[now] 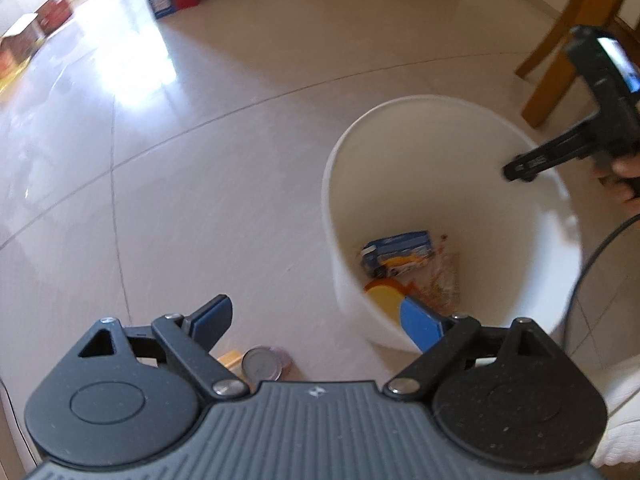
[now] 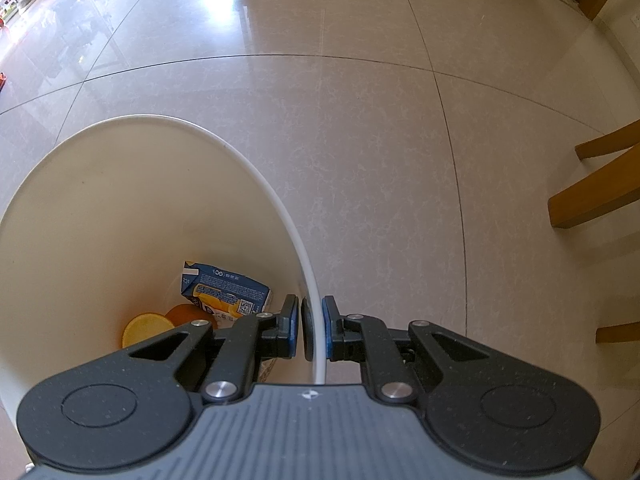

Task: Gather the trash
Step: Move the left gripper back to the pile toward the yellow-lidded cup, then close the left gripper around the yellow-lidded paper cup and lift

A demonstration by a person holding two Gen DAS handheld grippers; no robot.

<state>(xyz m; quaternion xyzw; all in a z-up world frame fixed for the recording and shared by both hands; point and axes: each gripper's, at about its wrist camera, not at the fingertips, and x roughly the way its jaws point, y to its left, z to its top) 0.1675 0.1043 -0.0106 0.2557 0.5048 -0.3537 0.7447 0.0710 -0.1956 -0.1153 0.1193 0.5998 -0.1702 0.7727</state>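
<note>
Two grippers work over a glossy tiled floor, smooth and reflective, so anything dropped on it could skid away. On it stands the white bin, a round, smooth-walled plastic tub, tapering toward the bottom. Our right gripper is closed on the bin's thin rim, one pad inside and one outside; if that pinch slips or pulls sideways, we judge the light bin could tip and spill. At the bottom lie a blue cardboard juice carton, flat-sided and printed, with orange and yellow round pieces beside it and a crinkled clear wrapper against the wall. Our left gripper is wide open with nothing between its blue pads. Just below it on the floor, outside the bin, lies a small metal can showing its round shiny end. Curved and slick, it could roll out of a badly centred grasp.
</note>
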